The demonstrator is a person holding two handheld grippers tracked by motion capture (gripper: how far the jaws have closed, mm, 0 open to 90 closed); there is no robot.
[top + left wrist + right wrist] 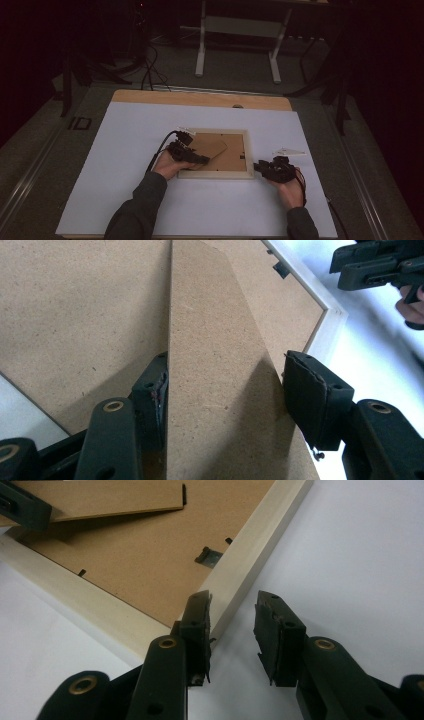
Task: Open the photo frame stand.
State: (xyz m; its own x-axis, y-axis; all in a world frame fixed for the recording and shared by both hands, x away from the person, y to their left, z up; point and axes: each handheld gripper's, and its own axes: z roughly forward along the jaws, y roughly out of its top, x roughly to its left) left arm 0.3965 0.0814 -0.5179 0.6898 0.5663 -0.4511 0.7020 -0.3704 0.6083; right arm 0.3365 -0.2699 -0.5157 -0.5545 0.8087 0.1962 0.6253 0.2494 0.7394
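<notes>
Brown fibreboard easel stand (220,365) lies between your left gripper's (225,390) open jaws, raised off the pale wooden picture frame's (250,565) backing. Your right gripper (232,617) straddles the frame corner, unclamped. Next, probably: close left, fold stand.

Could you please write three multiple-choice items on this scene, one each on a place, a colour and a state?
1. Where does the picture frame lie?
A. face down on the white table sheet
B. on the floor
C. upright against a wall

2. What colour is the frame's rim?
A. black
B. pale cream
C. red

3. How does the stand flap sit on the frame's brown backing?
A. flat against it
B. removed and set aside
C. raised off it

Answers: 1 A, the backing faces up on the sheet. 2 B, the rim is pale in the right gripper view. 3 C, it stands up between the left gripper jaws, casting a shadow.
</notes>
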